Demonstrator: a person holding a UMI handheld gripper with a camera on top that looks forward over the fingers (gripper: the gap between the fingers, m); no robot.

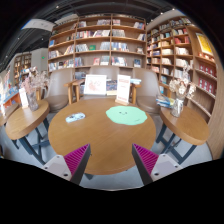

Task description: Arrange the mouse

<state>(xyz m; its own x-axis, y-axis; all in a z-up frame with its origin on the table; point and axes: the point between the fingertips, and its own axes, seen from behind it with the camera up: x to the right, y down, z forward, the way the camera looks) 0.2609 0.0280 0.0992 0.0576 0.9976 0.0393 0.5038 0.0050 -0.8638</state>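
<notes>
We see the claw [111,160] held above the near edge of a round wooden table [105,140], its two fingers spread wide apart with nothing between them; the claw is released. Each finger carries a magenta pad [76,158] on its inner face, and only bare tabletop shows in the gap between the pads. We locate the mouse [75,118], a small pale object, lying on the table well beyond the left finger, toward the far left part of the tabletop; it rests on the wood and touches neither finger. We note a green mat [126,115] lying flat on the table beyond the fingers, to the right of centre and well apart from the mouse. Near the far edge of the table two white upright cards stand: one white sign [95,84] at centre-left and a second white card [123,90] just to its right, above the green mat. We see smaller round wooden tables to either side, a left side table [22,118] and a right side table [185,122], each carrying small items that we cannot identify. Chairs [60,88] stand behind the main table. Tall bookshelves [100,40] filled with books line the back wall and continue along the right.
</notes>
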